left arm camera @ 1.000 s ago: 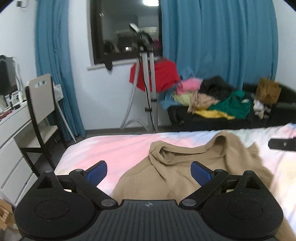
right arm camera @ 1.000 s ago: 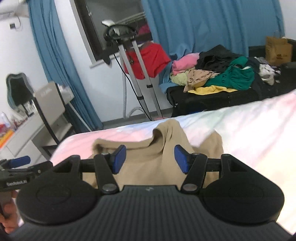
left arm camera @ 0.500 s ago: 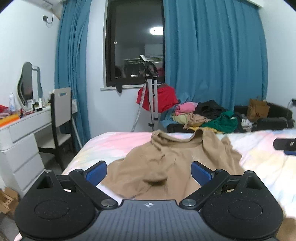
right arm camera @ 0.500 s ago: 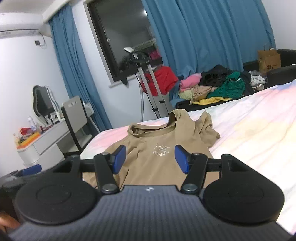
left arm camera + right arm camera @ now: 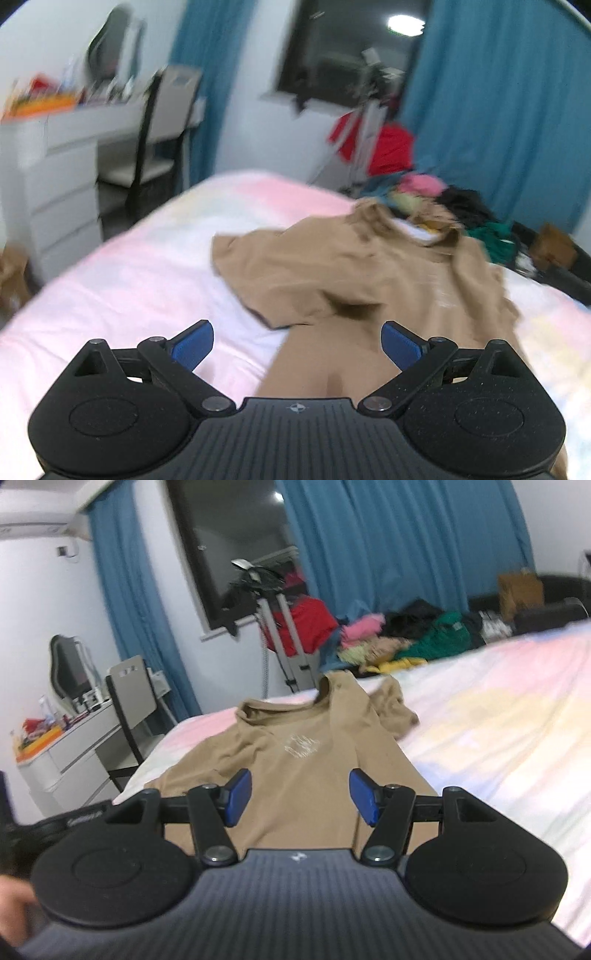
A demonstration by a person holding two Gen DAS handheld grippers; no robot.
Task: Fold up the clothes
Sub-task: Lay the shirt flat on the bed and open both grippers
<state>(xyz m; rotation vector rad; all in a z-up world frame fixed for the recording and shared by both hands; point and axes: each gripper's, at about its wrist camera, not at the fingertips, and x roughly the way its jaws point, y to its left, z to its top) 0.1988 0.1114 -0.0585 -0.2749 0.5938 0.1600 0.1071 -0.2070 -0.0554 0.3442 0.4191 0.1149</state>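
A tan T-shirt (image 5: 295,749) lies spread on the pastel bed (image 5: 498,716), collar at the far end, a pale print on its chest. In the left wrist view the same T-shirt (image 5: 369,273) lies rumpled, one sleeve folded toward the left. My left gripper (image 5: 297,341) hovers open over the shirt's near left edge, blue pads wide apart and empty. My right gripper (image 5: 301,797) stands open above the shirt's lower body, nothing between its pads. A hand shows at the right wrist view's lower left corner.
A pile of mixed clothes (image 5: 402,638) lies on a dark sofa beyond the bed. A tripod stand with a red garment (image 5: 295,627) is by the window. A white dresser (image 5: 48,173) and a chair (image 5: 162,125) stand left of the bed. Blue curtains hang behind.
Both grippers pulled back toward the near end of the bed, and the shirt now lies stretched out flatter. The left view swung and rolled, bringing the dresser closer. Both grippers stayed open.
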